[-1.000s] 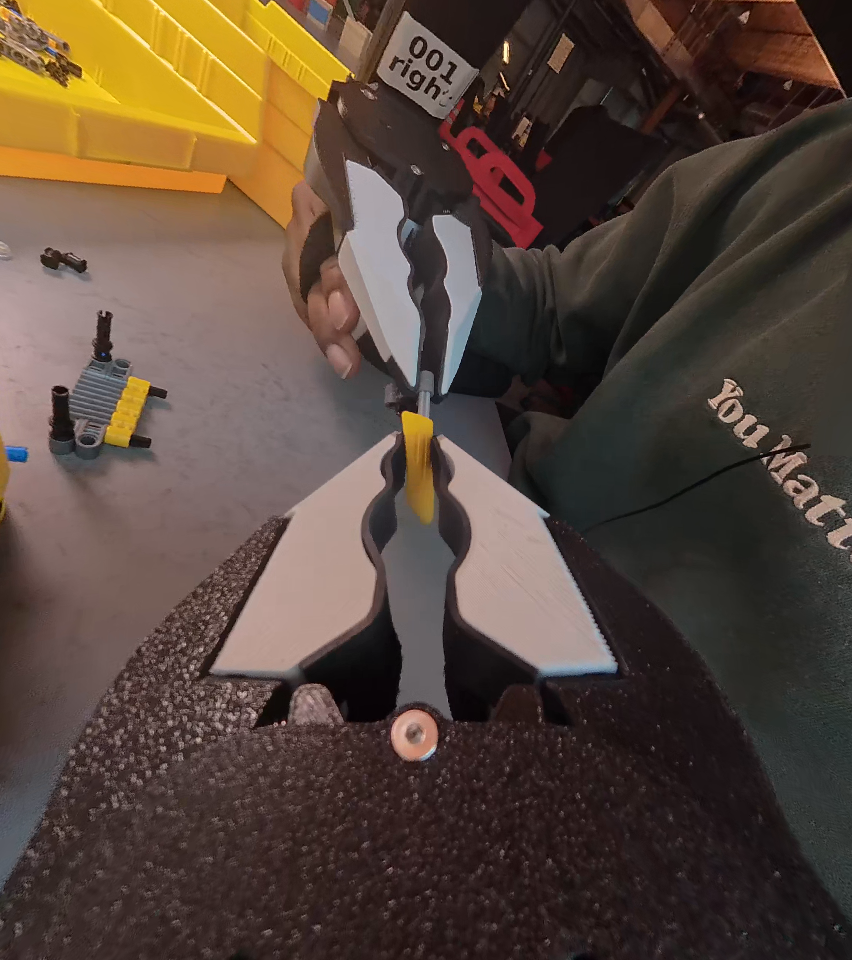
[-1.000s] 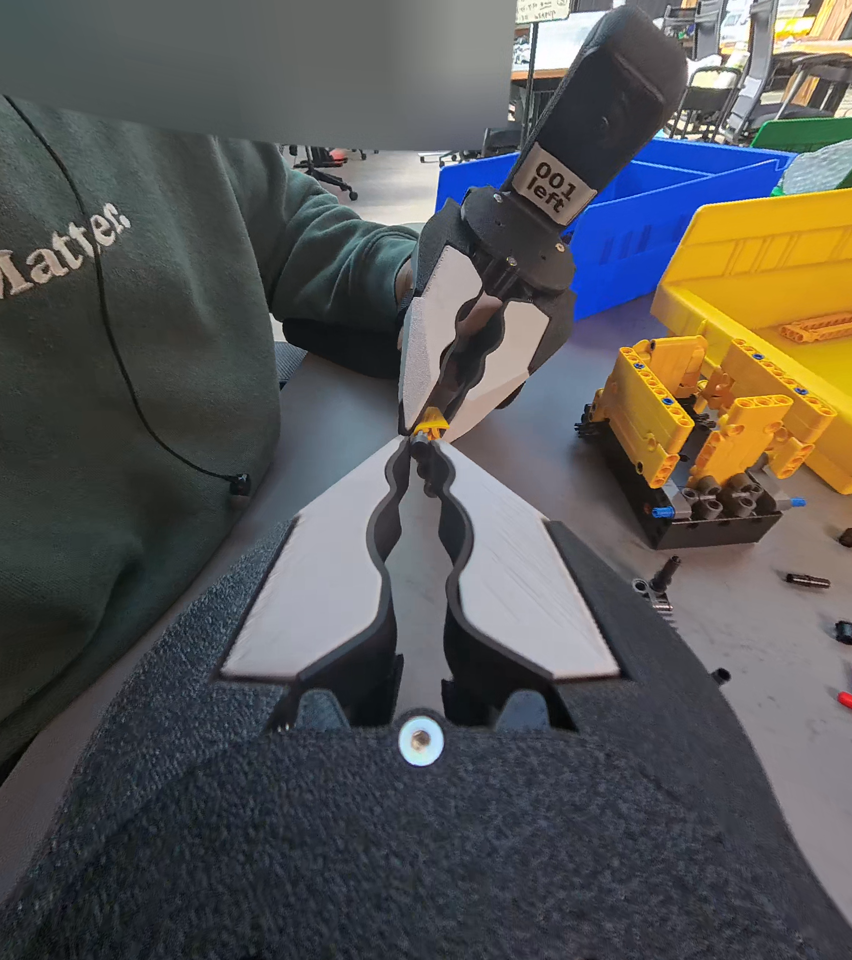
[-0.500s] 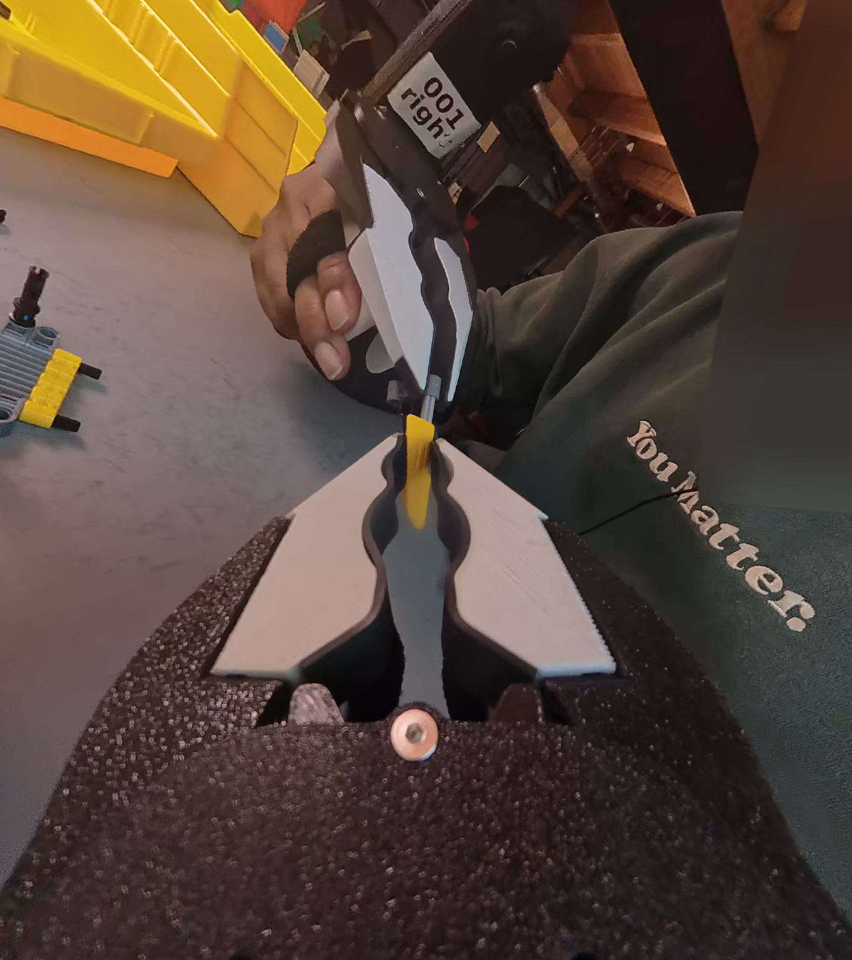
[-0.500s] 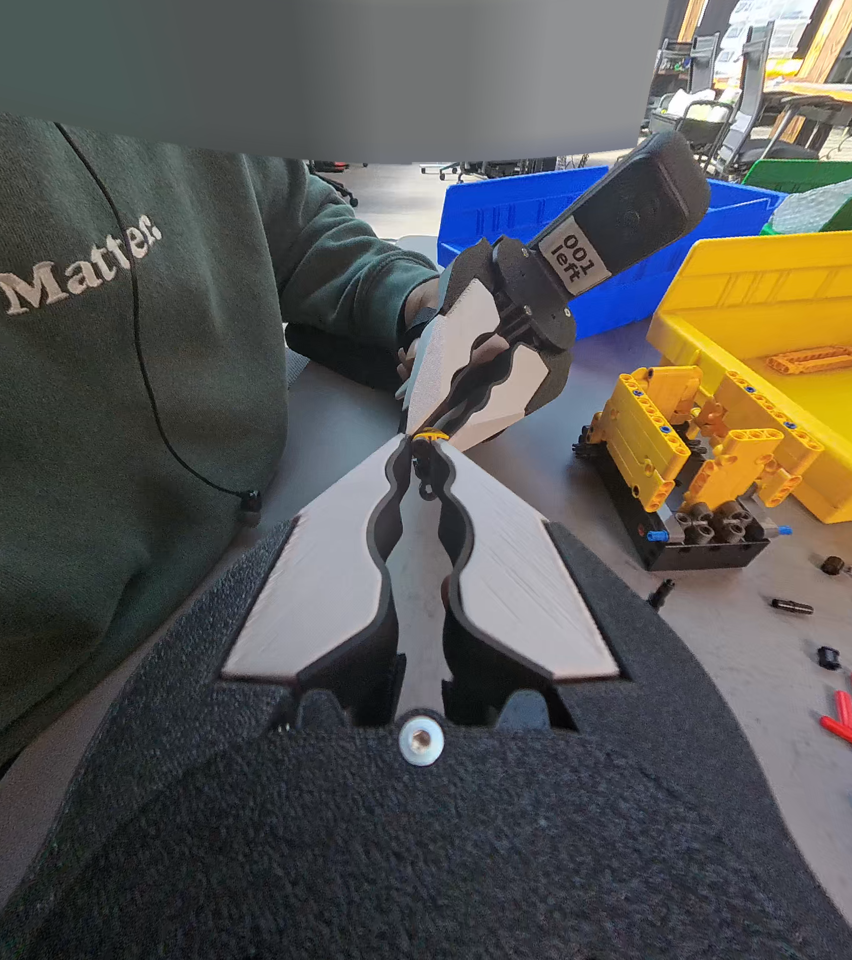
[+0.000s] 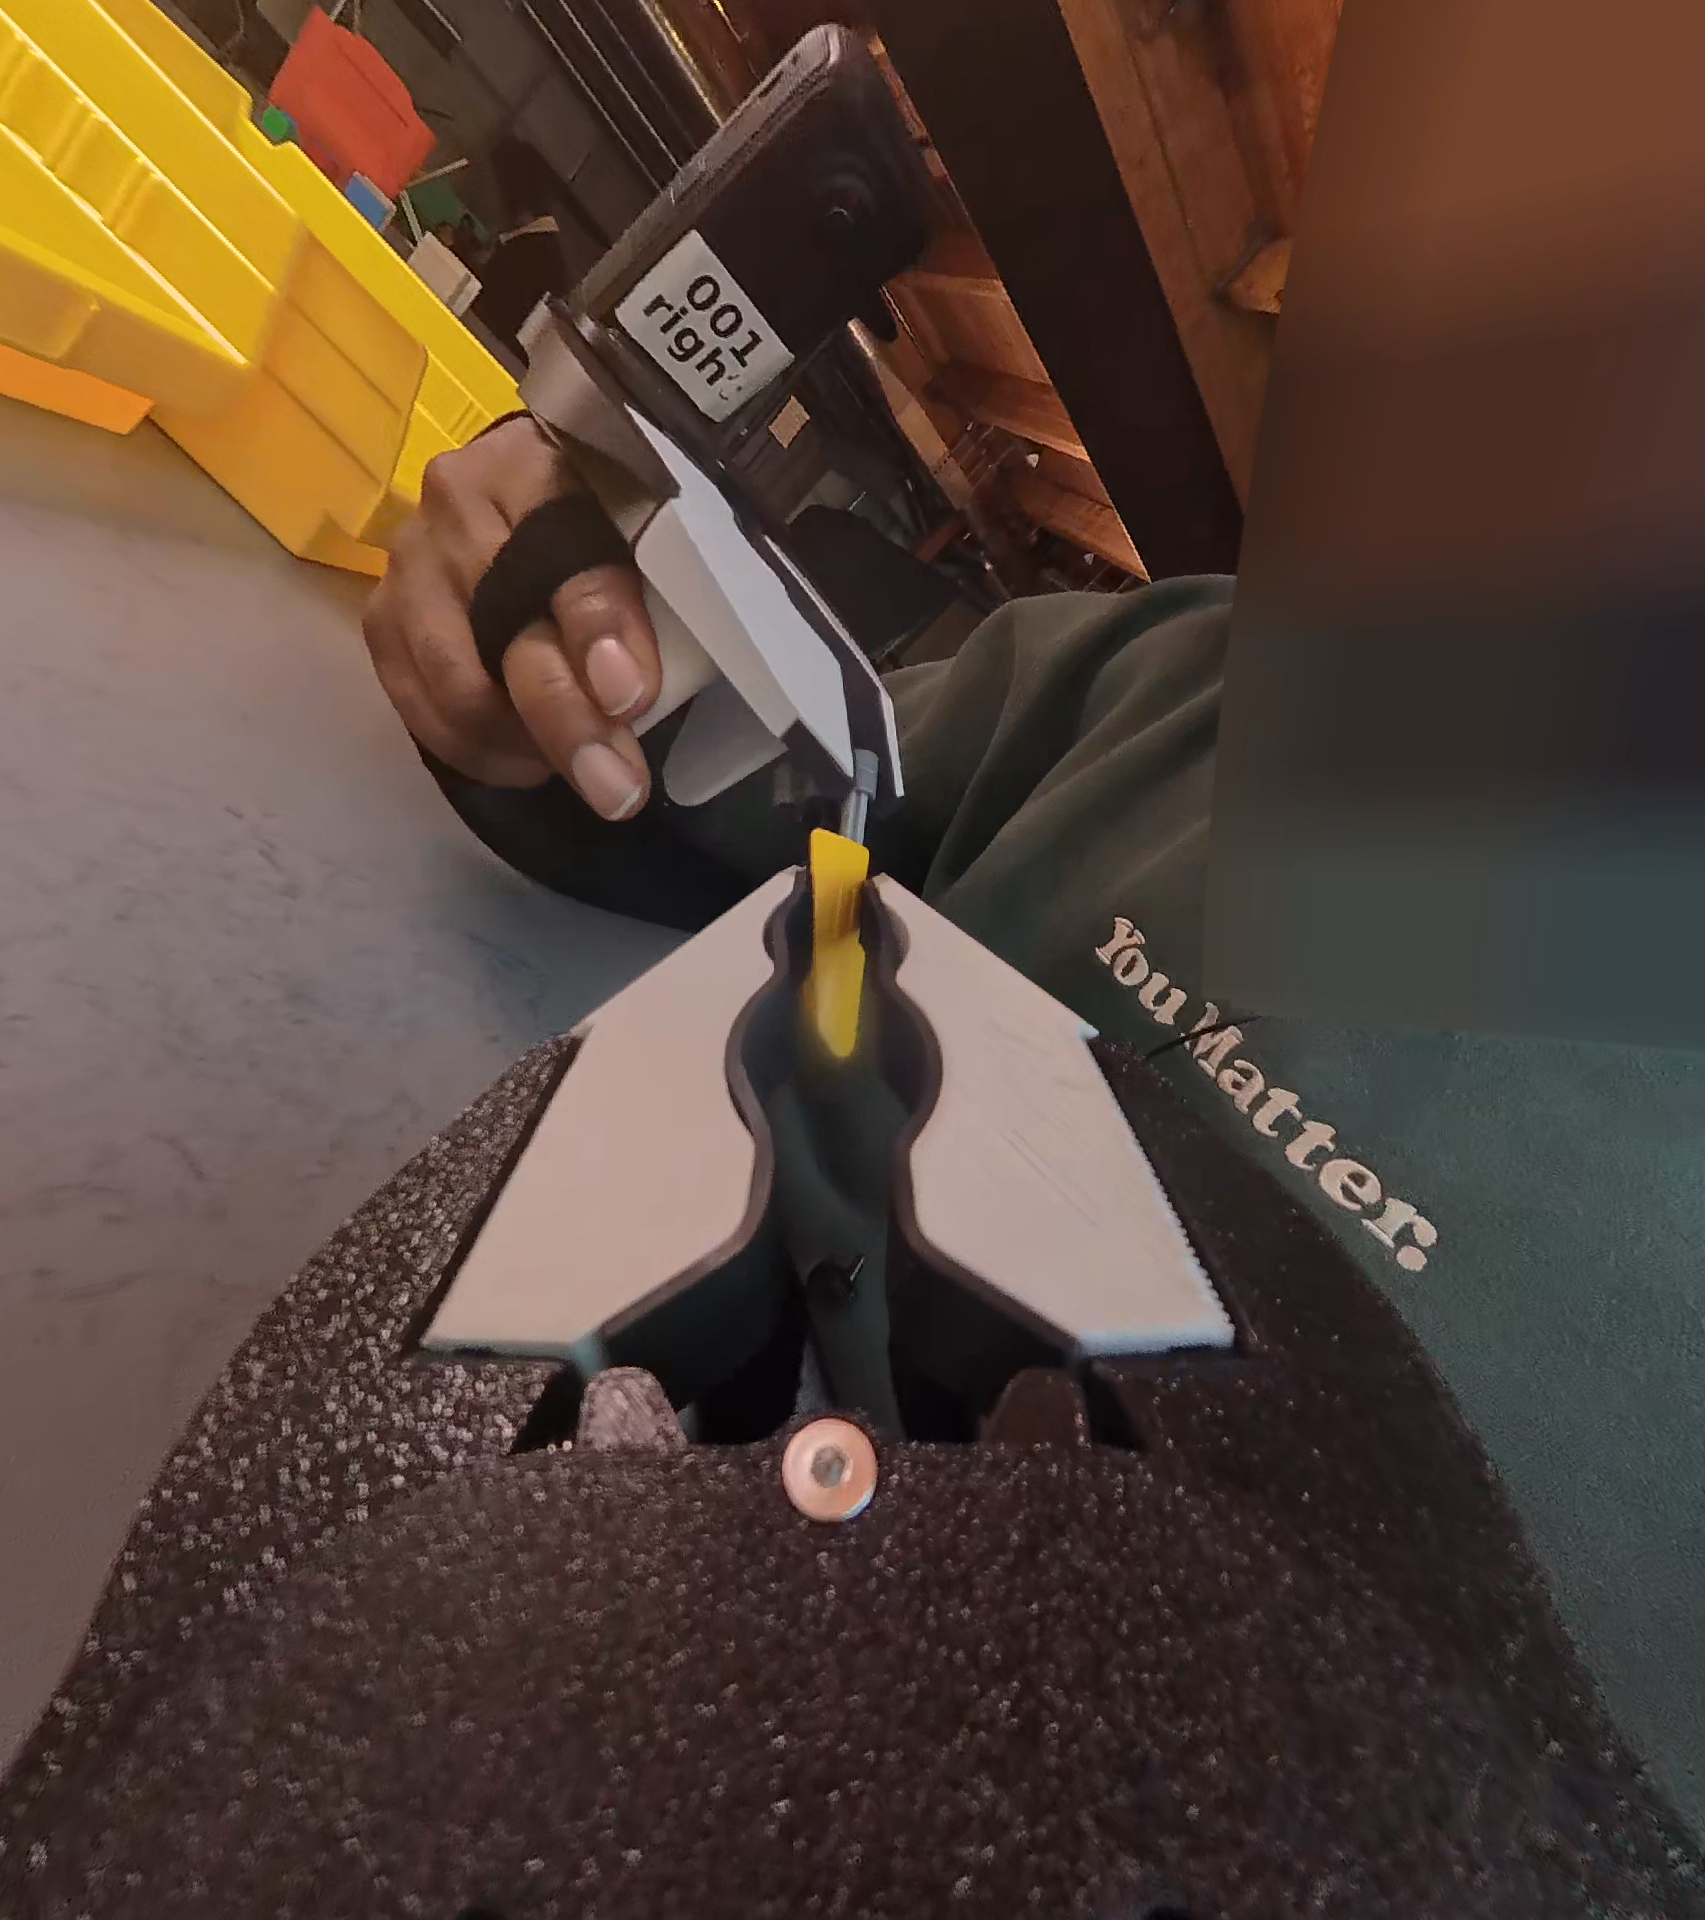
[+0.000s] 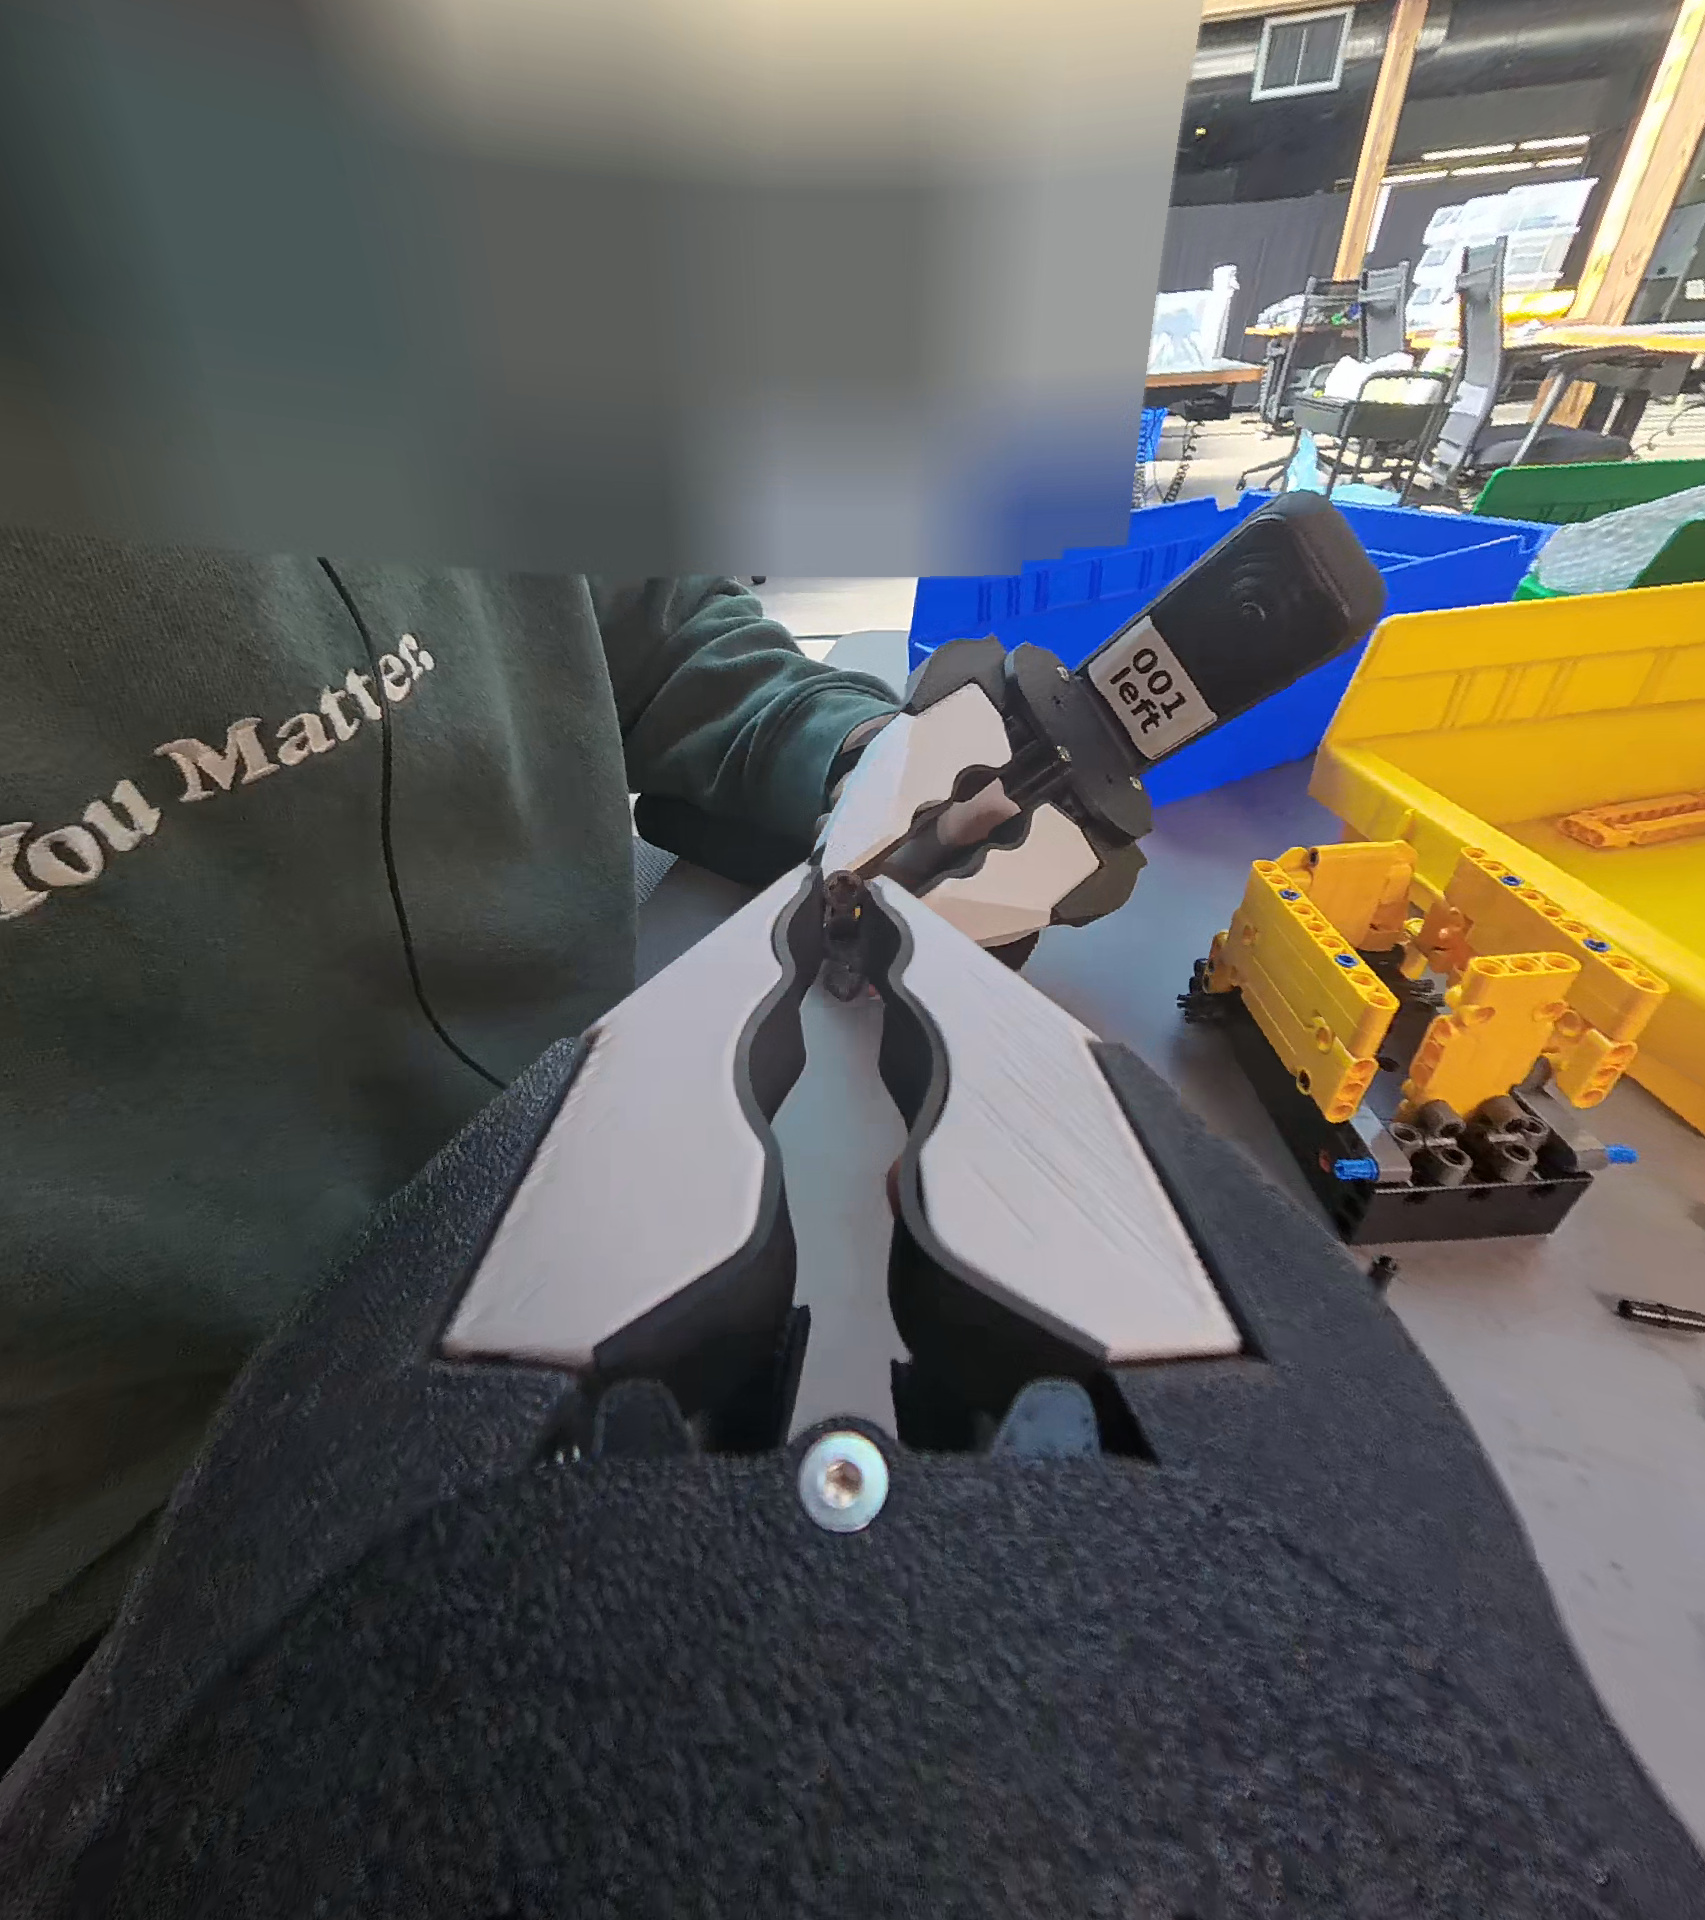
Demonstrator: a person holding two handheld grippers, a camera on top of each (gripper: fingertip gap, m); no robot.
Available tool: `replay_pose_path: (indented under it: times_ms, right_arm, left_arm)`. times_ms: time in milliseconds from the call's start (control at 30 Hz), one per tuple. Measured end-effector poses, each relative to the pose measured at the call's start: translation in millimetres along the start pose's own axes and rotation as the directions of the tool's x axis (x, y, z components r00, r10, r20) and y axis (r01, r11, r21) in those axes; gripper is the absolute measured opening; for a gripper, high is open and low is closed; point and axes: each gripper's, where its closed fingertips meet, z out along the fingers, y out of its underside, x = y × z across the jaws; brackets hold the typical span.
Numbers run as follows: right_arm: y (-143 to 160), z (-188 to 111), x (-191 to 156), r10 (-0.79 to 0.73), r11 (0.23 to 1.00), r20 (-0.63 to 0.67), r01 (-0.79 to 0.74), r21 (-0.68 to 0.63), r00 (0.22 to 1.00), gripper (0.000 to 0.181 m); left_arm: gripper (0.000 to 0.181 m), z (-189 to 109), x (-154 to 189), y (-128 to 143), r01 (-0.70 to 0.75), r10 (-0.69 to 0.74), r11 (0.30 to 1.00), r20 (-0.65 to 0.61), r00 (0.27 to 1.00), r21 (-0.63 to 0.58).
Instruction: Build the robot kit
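The left tongs (image 5: pixel 835 883) pinch a small yellow piece (image 5: pixel 832 935) upright between their tips, above the near edge of the bench (image 5: pixel 152 831). Touching that piece from just beyond, the right tongs (image 5: pixel 863 779) are pressed together on a thin grey pin (image 5: pixel 858 805), its dark far end (image 6: pixel 843 930) showing in the right wrist view. As a judgement, mating these two goes best with the pin kept in line with the yellow piece and both grips firm. Farther from the yellow piece stands a yellow and black brick assembly (image 6: pixel 1388 1039), with loose pins (image 6: pixel 1663 1314) beside it, then yellow bins (image 6: pixel 1596 748) and a blue bin (image 6: pixel 1232 717).
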Motion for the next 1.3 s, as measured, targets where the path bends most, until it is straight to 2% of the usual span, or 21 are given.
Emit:
replay_pose_path:
  times_ms: [100, 200, 433, 533, 633, 733, 800, 933, 1167, 1300]
  right_arm:
    - [-2.5, -3.2, 8.0, 0.059, 0.998, -0.017, -0.058, 0.026, 0.998, 0.007]
    - [-4.3, -9.0, 13.1, 0.062, 0.998, -0.037, -0.061, 0.022, 0.997, 0.017]
    - [2.2, -2.1, 6.4, 0.07, 0.997, -0.016, -0.07, -0.03, 0.997, 0.007]
    - [3.9, -4.3, 12.2, 0.11, 0.993, -0.031, -0.111, -0.034, 0.993, 0.007]
    - [9.3, -6.6, 20.6, 0.134, 0.989, -0.071, -0.138, -0.059, 0.988, 0.006]
    - [14.2, -7.3, 25.2, 0.147, 0.984, -0.098, -0.156, -0.087, 0.984, 0.006]
    - [18.9, -6.8, 27.9, 0.157, 0.98, -0.115, -0.169, -0.108, 0.981, 0.006]
    - [26.6, -3.6, 28.1, 0.174, 0.971, -0.123, -0.191, -0.142, 0.977, 0.006]
    - [35.7, -1.8, 27.8, 0.161, 0.962, -0.139, -0.187, -0.199, 0.977, 0.006]
    - [44.0, -1.2, 23.5, 0.147, 0.95, -0.126, -0.175, -0.258, 0.981, 0.006]
  left_arm:
    - [0.008, -2.0, -1.5, -7.0, 0.019, -0.019, 0.999, -0.005, 1.0, 0.028]
    - [0.008, -2.7, 1.7, -10.0, 0.018, -0.017, 0.999, -0.021, 1.0, 0.041]
    - [0.009, -0.7, -0.4, -8.7, 0.064, -0.062, 0.997, -0.038, 0.997, 0.046]
    - [0.009, -2.5, -6.8, -10.8, 0.047, -0.048, 0.997, 0.013, 0.999, 0.054]
    - [0.016, -6.3, -18.8, -6.9, -0.106, 0.108, 0.994, 0.175, 0.979, -0.021]
    - [0.013, -10.6, -29.3, -5.8, -0.246, 0.269, 0.963, 0.315, 0.91, -0.111]
    - [0.012, -13.0, -34.1, -5.1, -0.291, 0.329, 0.944, 0.364, 0.872, -0.157]
    - [0.012, -15.0, -41.3, 3.0, -0.309, 0.388, 0.918, 0.403, 0.829, -0.248]
    - [0.011, -15.6, -45.0, 9.8, -0.256, 0.344, 0.932, 0.399, 0.85, -0.256]
    - [0.01, -14.5, -48.1, 17.0, -0.246, 0.355, 0.922, 0.396, 0.847, -0.3]
